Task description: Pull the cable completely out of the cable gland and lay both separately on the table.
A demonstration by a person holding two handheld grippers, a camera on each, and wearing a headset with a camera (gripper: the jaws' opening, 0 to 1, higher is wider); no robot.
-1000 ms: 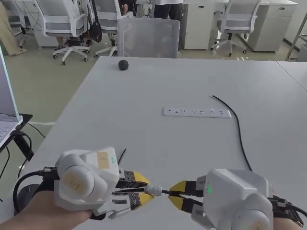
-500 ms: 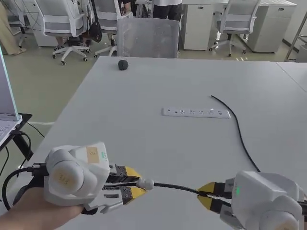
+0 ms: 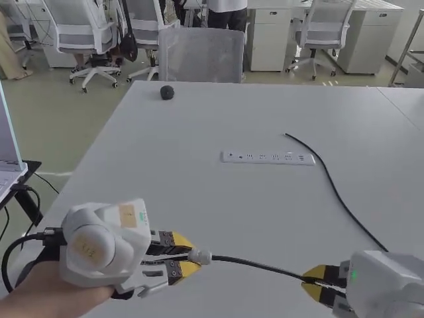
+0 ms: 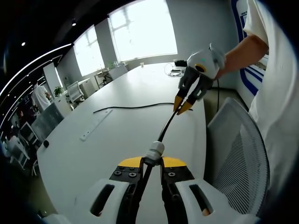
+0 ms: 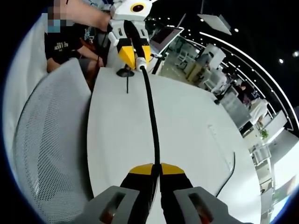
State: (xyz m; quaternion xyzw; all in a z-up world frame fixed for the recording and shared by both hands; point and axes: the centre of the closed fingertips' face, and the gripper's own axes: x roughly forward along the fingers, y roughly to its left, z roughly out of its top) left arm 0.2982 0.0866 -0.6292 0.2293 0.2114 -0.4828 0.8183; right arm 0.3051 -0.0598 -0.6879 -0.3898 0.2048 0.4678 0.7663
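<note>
1. My left gripper (image 3: 180, 256): jaws closed on the white cable gland (image 3: 201, 256), which I hold just above the table (image 3: 218, 199) near its front edge.
2. My right gripper (image 3: 318, 289): jaws clamped on the black cable (image 3: 258, 265).
3. The cable spans straight from the gland's mouth to the right jaws; the grippers are apart.
4. Beyond: a white power strip (image 3: 267, 158), a loose black lead (image 3: 334, 190) beside it, and a small dark object (image 3: 167, 92) well back.
</note>
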